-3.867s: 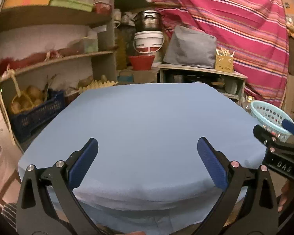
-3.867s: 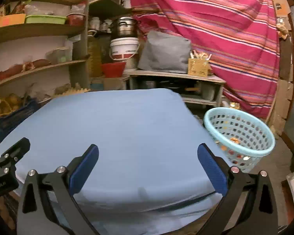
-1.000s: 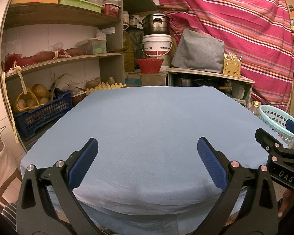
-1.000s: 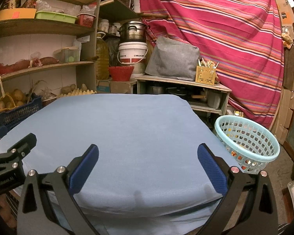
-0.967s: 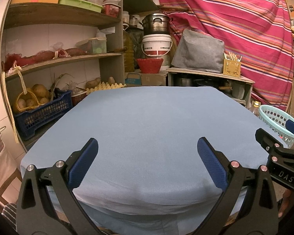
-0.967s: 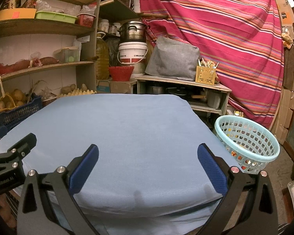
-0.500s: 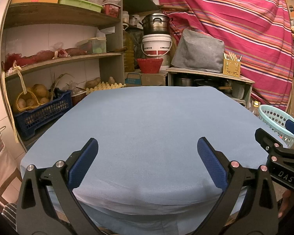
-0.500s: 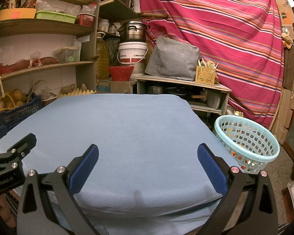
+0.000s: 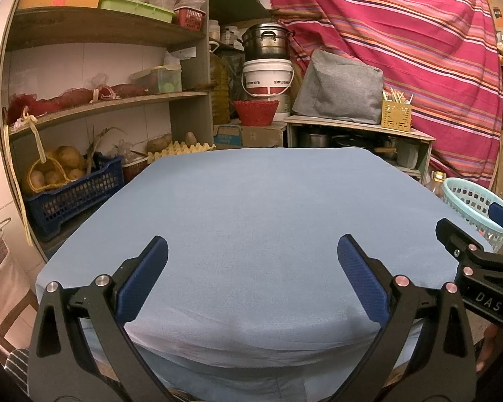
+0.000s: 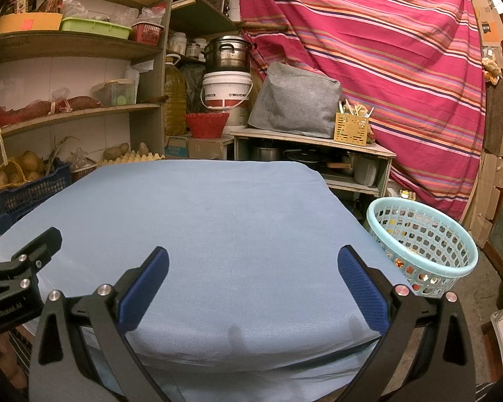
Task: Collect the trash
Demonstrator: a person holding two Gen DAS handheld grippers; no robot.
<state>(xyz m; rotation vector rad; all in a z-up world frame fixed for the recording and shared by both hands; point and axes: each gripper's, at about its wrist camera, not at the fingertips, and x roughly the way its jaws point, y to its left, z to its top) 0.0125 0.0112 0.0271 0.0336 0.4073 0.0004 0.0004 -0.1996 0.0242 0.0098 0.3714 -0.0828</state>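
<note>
Fingers (image 9: 144, 281) of both grippers spread wide, empty, above blue tablecloth (image 9: 258, 214), basket (image 10: 422, 238) beside

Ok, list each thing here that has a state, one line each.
left tongs: open, holding nothing, above the near table edge
right tongs: open, holding nothing
blue tablecloth: spread flat, bare
basket: upright on the floor right of the table, small bits inside
steel pot: lidded, stacked on the white bucket
</note>
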